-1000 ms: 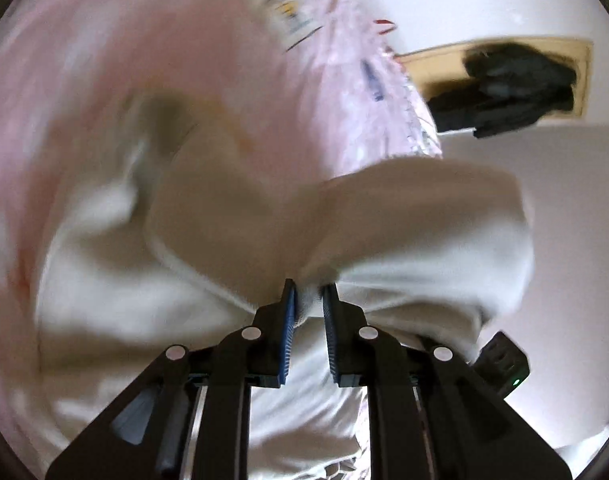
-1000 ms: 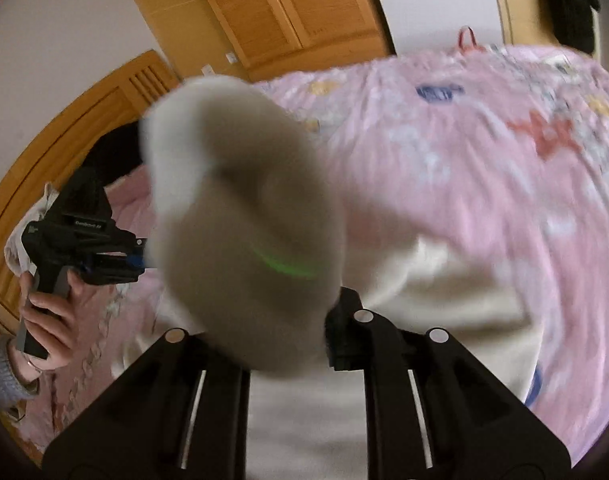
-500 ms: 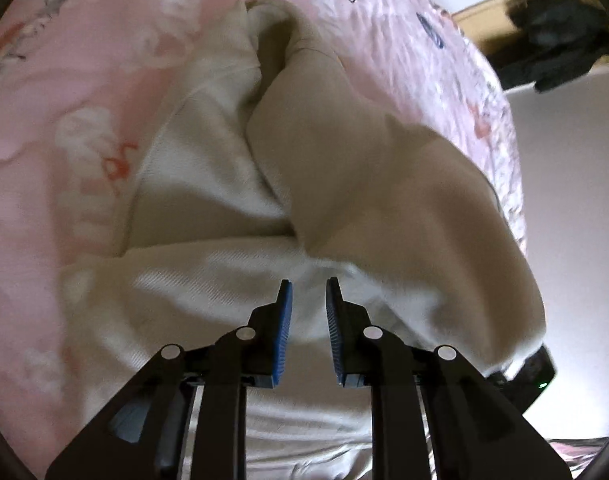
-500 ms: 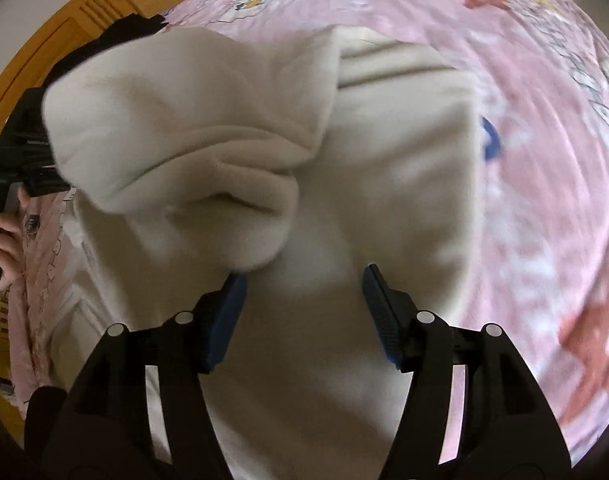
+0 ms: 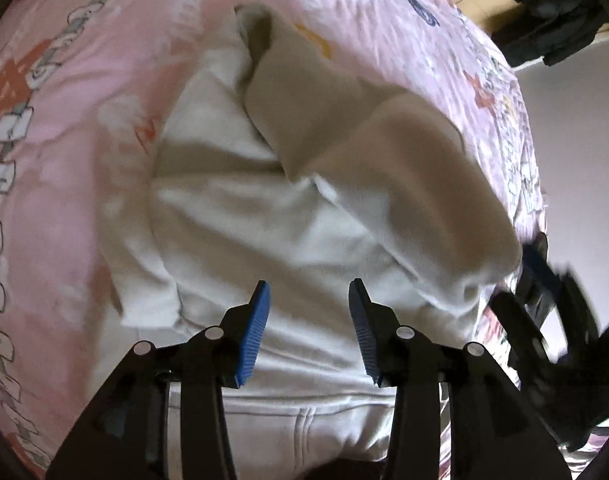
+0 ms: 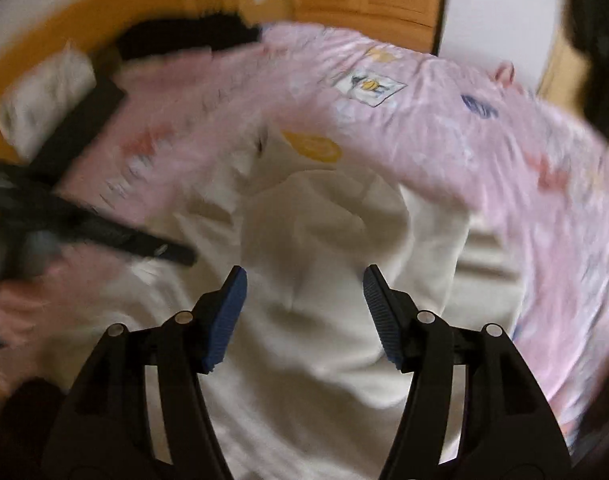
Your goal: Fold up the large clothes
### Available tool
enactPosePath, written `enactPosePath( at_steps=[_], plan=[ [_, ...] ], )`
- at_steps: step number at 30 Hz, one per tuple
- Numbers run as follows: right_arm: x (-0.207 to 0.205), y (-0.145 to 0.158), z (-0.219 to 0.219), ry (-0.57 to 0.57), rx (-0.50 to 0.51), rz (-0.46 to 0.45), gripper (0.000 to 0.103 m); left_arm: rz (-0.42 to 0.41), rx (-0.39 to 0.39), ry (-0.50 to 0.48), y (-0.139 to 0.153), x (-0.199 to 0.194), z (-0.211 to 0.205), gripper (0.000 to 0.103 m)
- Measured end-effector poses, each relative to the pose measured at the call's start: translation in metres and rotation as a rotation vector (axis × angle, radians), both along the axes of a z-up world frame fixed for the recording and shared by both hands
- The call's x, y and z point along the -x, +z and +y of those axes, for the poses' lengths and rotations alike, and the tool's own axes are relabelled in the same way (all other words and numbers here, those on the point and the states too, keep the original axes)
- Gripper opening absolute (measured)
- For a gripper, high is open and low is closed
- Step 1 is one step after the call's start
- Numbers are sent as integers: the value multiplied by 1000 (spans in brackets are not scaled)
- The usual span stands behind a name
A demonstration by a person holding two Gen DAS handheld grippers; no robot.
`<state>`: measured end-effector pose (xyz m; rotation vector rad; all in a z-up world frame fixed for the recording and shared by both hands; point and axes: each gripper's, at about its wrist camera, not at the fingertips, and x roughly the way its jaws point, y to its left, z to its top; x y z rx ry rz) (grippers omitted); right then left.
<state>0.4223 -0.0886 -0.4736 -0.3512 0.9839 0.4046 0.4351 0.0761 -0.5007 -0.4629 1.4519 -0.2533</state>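
Between folds: cream sweatshirt [image 5: 288,240] lying part-folded on the pink bedspread [image 5: 64,168], left gripper [image 5: 309,328] just opening, right gripper [image 6: 304,312] wide, both empty (next, probably, gripping an edge for another fold).

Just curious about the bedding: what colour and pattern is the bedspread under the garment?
Pink bedspread with small cartoon prints; clearest in the left wrist view.

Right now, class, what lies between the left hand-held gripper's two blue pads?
Nothing is gripped: the left hand-held gripper is open, with only the cream garment lying beyond, in the left wrist view.
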Motion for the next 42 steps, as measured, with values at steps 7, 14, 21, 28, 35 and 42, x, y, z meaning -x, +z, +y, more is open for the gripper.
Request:
enactPosePath(
  at_steps=[7,14,21,28,35,42],
  plan=[
    [-50,-38,12,-3,170,97,10,10,17,-14,-22,12,7,51],
    [-121,22,9,-42,234,-94,9,73,168,73,-52,-20,27,52],
    [-134,80,4,-36,142,-300,9,100,330,221,-65,-97,14,55],
    [-19,2,-26,-34,-28,-241,9,161,375,377,-81,-130,46,55],
    [60,-70,-19,-42,-121,-119,9,157,260,305,-75,-113,62,55],
    [76,-99,-33,-120,-170,-56,10,202,157,310,-67,-76,81,55]
  ],
)
